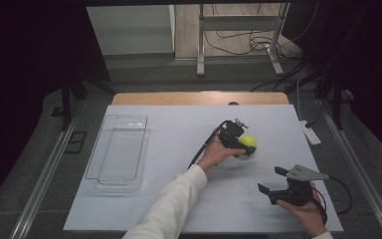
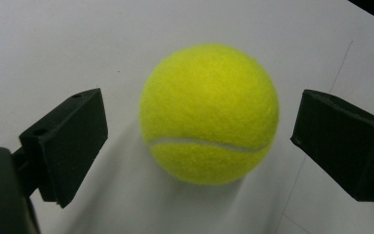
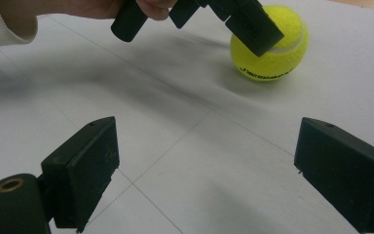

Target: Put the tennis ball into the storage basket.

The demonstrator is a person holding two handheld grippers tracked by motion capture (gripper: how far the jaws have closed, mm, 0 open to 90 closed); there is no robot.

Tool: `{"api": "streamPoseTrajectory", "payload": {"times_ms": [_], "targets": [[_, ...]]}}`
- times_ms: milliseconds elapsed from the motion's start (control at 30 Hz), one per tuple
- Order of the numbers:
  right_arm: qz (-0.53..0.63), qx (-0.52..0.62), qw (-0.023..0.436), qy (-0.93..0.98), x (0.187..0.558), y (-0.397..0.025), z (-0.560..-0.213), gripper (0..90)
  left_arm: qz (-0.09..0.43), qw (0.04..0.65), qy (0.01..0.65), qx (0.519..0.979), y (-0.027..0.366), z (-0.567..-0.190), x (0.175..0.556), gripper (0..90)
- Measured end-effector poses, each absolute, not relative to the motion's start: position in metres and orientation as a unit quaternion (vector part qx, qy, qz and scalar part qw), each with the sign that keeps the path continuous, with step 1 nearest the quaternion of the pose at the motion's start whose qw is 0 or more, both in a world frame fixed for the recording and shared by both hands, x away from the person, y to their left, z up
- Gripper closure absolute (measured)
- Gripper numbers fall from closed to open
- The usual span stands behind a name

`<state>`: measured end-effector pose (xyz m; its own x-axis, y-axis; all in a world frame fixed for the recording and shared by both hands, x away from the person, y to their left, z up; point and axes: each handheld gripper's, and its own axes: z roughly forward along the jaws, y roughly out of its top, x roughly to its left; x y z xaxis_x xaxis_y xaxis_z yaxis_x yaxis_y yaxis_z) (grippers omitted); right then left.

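A yellow tennis ball (image 1: 248,142) rests on the white table sheet (image 1: 179,129), right of centre. My left gripper (image 1: 243,145) is open around it. In the left gripper view the ball (image 2: 209,113) sits between the two black jaws with a gap on each side. My right gripper (image 1: 272,179) stands open near the front right of the sheet, nothing between its jaws. In the right gripper view the ball (image 3: 269,44) lies ahead at upper right, partly covered by a jaw of the left gripper (image 3: 251,24).
A clear plastic tray (image 1: 119,152) lies at the left side of the sheet. A white power strip (image 1: 310,132) lies off the table's right edge. Cables trail from both grippers. A metal frame stands on the floor behind the table.
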<state>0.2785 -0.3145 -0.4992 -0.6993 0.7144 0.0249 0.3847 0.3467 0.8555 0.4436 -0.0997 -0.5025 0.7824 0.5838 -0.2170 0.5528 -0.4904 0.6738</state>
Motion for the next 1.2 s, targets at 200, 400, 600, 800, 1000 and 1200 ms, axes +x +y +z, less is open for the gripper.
{"api": "streamPoseTrajectory", "payload": {"times_ms": [200, 400, 600, 800, 1000, 1200], "targets": [[0.457, 0.343, 0.180, 0.800, 0.2784, -0.3148, -0.4991, 9.6, 0.017, 0.377, 0.329, 0.866, -0.1040, -0.5073, 0.4440, 7.5], [0.458, 0.344, 0.180, 0.800, 0.2783, -0.3151, -0.4991, 9.6, 0.017, 0.367, 0.327, 0.871, -0.1054, -0.5106, 0.4443, 13.9], [0.458, 0.344, 0.180, 0.800, 0.2784, -0.3151, -0.4990, 9.6, 0.018, 0.365, 0.325, 0.872, -0.1060, -0.5102, 0.4433, 22.6], [0.458, 0.343, 0.181, 0.800, 0.2782, -0.3154, -0.4988, 9.6, 0.026, 0.361, 0.324, 0.874, -0.1075, -0.5088, 0.4417, 26.5], [0.457, 0.344, 0.182, 0.800, 0.2782, -0.3156, -0.4986, 9.6, 0.034, 0.360, 0.322, 0.875, -0.1084, -0.5076, 0.4392, 26.9], [0.458, 0.344, 0.182, 0.799, 0.2780, -0.3160, -0.4988, 9.6, 0.036, 0.365, 0.319, 0.874, -0.1064, -0.5020, 0.4370, 27.0]]}}
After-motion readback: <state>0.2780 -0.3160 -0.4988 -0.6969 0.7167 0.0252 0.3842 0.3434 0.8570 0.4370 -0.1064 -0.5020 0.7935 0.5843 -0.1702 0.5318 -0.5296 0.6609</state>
